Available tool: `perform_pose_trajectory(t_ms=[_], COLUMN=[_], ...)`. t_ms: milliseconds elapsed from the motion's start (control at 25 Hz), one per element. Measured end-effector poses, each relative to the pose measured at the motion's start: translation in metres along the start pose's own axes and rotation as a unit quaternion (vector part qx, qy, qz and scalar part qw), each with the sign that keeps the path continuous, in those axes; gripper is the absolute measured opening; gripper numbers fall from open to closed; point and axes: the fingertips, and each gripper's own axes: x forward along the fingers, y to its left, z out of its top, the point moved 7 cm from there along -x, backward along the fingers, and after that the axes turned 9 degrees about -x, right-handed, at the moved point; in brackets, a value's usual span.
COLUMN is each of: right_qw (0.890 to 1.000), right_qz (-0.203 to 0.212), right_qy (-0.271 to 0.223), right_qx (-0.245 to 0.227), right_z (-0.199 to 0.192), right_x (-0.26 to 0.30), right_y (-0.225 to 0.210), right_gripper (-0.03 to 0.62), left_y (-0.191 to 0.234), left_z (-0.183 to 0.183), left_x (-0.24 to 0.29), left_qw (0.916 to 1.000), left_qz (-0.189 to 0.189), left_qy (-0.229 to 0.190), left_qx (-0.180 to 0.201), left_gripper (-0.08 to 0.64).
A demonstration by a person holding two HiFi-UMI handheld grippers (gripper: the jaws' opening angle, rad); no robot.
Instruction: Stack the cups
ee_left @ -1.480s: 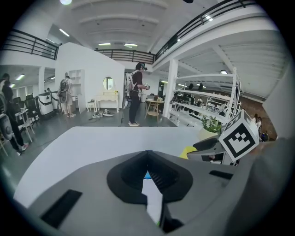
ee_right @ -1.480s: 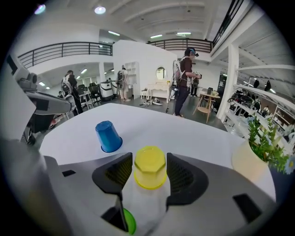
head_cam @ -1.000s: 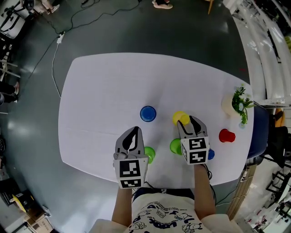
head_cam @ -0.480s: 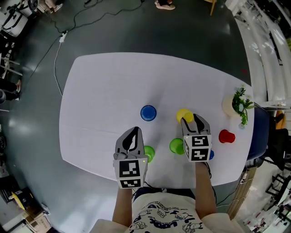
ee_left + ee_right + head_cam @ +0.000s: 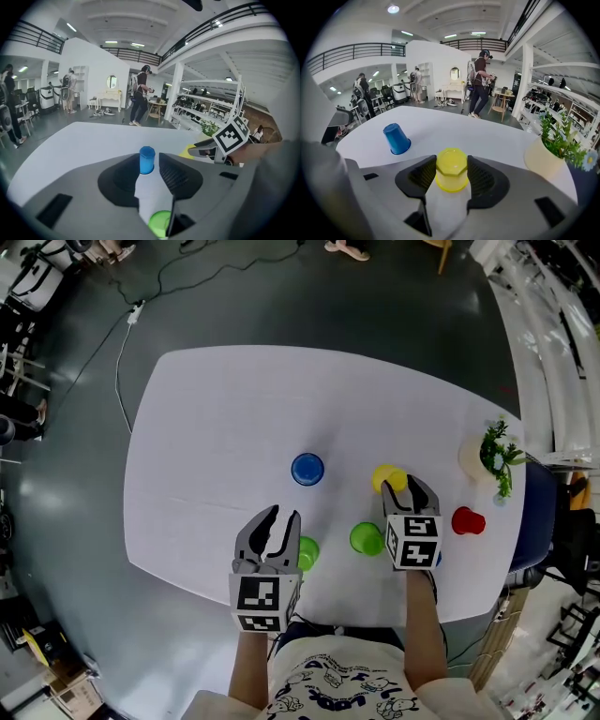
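Observation:
My right gripper (image 5: pixel 405 489) is shut on an upside-down yellow cup (image 5: pixel 385 477); in the right gripper view the yellow cup (image 5: pixel 451 169) sits squeezed between both pads of that gripper (image 5: pixel 451 177). My left gripper (image 5: pixel 282 518) hovers near the table's front edge with its jaws opening and nothing between them. A green cup (image 5: pixel 307 554) lies just right of it, and the same green cup (image 5: pixel 161 224) shows low in the left gripper view. A second green cup (image 5: pixel 365 539) stands left of the right gripper. A blue cup (image 5: pixel 307 469) stands upside-down further ahead.
A red cup (image 5: pixel 466 519) stands at the right of the white table (image 5: pixel 216 427). A potted plant (image 5: pixel 480 455) stands near the right edge. Something blue (image 5: pixel 434 559) peeks out from under the right gripper. The dark floor surrounds the table.
The right gripper has carried the yellow cup a little to the right. The left gripper's jaws have parted and it has drawn slightly back toward the person.

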Motion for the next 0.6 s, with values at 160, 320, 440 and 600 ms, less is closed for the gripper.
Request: perform_pose_trajectory(t_ms=[160,320,440,600], right_qw=[1.0,1.0,1.0,1.0], right_qz=[0.002,0.01,0.008,0.012], right_qy=[-0.001,-0.015,-0.02,-0.017], right_qx=[-0.003,0.021,0.016,0.008], right_z=[-0.003,-0.003,-0.001,-0.001], right_x=[0.0,-0.004,-0.004,-0.002], right_y=[-0.001,-0.005,-0.005,-0.004], right_gripper=[0.227,0.311,0.312,0.312], left_y=[-0.009,-0.02,-0.027,-0.033], left_z=[-0.016,-0.038,-0.061,-0.088], left_x=[-0.007,-0.016,-0.019,-0.017], left_qw=[0.9984,0.9936,0.9849,0.9732], left_qz=[-0.049,-0.078,-0.094,-0.091], left_qy=[0.019,0.06,0.123,0.174], left_qx=[0.018,0.056,0.077,0.12], left_gripper=[0.261,0.307,0.319,0.325])
